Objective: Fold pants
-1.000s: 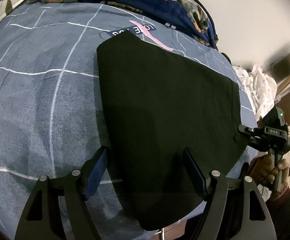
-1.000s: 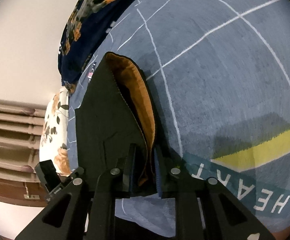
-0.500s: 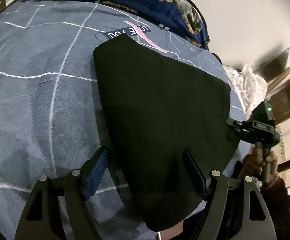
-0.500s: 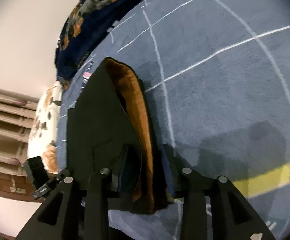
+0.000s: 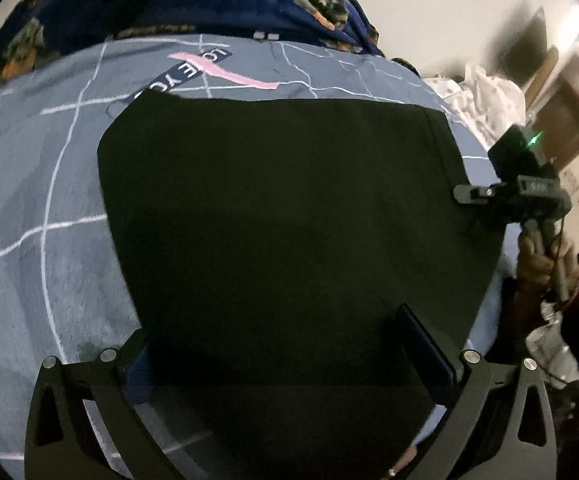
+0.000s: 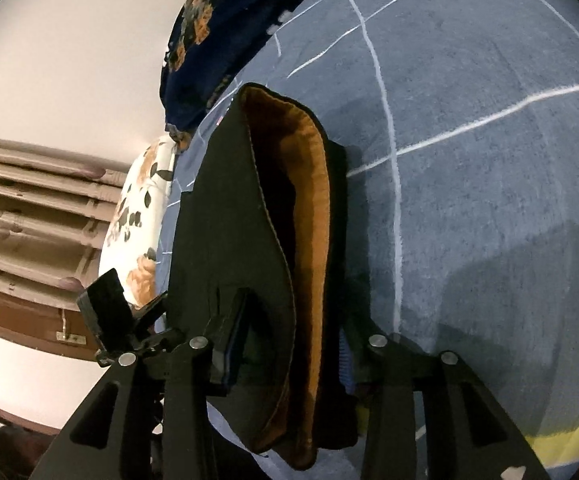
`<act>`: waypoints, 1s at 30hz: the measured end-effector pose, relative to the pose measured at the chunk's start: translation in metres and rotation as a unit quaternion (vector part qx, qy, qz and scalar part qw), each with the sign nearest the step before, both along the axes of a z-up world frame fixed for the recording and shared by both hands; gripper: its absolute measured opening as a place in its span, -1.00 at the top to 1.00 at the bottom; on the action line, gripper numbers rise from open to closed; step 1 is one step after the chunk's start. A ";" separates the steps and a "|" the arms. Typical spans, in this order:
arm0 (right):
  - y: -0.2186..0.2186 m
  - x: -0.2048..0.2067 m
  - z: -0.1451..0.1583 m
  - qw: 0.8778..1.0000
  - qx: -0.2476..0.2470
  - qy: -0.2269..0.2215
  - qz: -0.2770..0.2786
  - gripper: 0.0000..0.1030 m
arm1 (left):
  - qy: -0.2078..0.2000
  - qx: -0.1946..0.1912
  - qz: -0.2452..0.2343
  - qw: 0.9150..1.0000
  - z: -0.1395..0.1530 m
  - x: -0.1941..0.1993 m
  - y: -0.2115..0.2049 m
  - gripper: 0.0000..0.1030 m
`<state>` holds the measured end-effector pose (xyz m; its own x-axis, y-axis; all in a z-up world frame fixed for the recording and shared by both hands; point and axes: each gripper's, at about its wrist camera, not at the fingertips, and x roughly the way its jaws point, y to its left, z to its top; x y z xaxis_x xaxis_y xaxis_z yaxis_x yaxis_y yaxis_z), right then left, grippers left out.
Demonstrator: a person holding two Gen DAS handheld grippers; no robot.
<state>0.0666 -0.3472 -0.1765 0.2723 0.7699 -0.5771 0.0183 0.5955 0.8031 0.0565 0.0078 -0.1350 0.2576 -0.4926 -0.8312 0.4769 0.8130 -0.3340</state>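
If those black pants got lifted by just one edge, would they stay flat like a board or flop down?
Probably flop. The black pants lie limp and flat on the blue bedspread, following its surface. In the right wrist view the edge between the right gripper's fingers sags open in soft curved layers, showing an orange lining. That plush-looking lining suggests some weight, so the stacked folds may slide apart.

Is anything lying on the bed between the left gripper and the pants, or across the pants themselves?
Nothing visible does. The left gripper hangs open right over the near edge of the black pants, which lie flat on the blue bedspread. Only the right gripper, its jaws just eased apart, straddles their far edge.
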 end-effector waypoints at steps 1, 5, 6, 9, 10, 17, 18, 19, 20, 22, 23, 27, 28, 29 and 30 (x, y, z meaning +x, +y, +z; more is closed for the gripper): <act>-0.001 0.001 -0.001 1.000 0.004 0.005 -0.003 0.32 | -0.005 0.003 0.000 1.000 0.000 -0.001 -0.001 -0.99; -0.004 0.002 -0.003 1.000 0.015 0.016 -0.007 0.32 | -0.014 0.014 0.007 1.000 0.000 -0.003 -0.001 -0.91; -0.005 0.003 -0.004 1.000 0.018 0.017 -0.007 0.32 | -0.017 0.020 0.010 1.000 0.001 -0.004 -0.001 -0.85; -0.008 0.004 -0.007 0.999 0.028 0.024 -0.004 0.36 | -0.017 0.025 0.018 0.999 0.000 -0.001 0.000 -0.75; -0.007 0.005 -0.007 0.999 0.027 0.025 -0.006 0.35 | -0.017 0.027 0.020 0.999 0.000 -0.001 0.001 -0.74; -0.005 0.004 -0.006 0.999 0.024 0.020 -0.009 0.33 | -0.027 0.055 0.025 0.998 -0.001 -0.003 -0.006 -0.74; -0.005 0.004 -0.006 1.000 0.023 0.018 -0.008 0.33 | -0.027 0.055 0.026 0.998 -0.001 -0.002 -0.006 -0.74; -0.005 0.003 -0.006 1.000 0.022 0.016 -0.008 0.33 | -0.026 0.055 0.027 0.998 -0.001 -0.002 -0.006 -0.74; -0.004 0.002 -0.005 1.000 0.020 0.013 -0.008 0.32 | -0.027 0.055 0.028 0.998 -0.001 -0.002 -0.006 -0.74; -0.003 0.001 -0.004 1.000 0.018 0.010 -0.010 0.32 | -0.030 0.061 0.027 0.997 -0.001 -0.003 -0.008 -0.74; -0.002 0.001 -0.004 1.000 0.016 0.010 -0.010 0.32 | -0.032 0.063 0.027 0.997 -0.001 -0.004 -0.009 -0.74; 0.000 -0.001 -0.003 1.000 0.011 0.011 -0.017 0.32 | -0.036 0.068 0.029 0.997 -0.001 -0.004 -0.010 -0.74; 0.001 0.000 -0.002 1.000 0.009 0.010 -0.017 0.32 | -0.036 0.069 0.029 0.997 -0.001 -0.004 -0.010 -0.74; 0.002 0.000 -0.002 1.000 0.007 0.010 -0.018 0.32 | -0.037 0.069 0.029 0.996 -0.001 -0.004 -0.010 -0.74; 0.002 0.000 -0.001 1.000 0.006 0.012 -0.018 0.32 | -0.038 0.071 0.029 0.996 -0.001 -0.005 -0.011 -0.74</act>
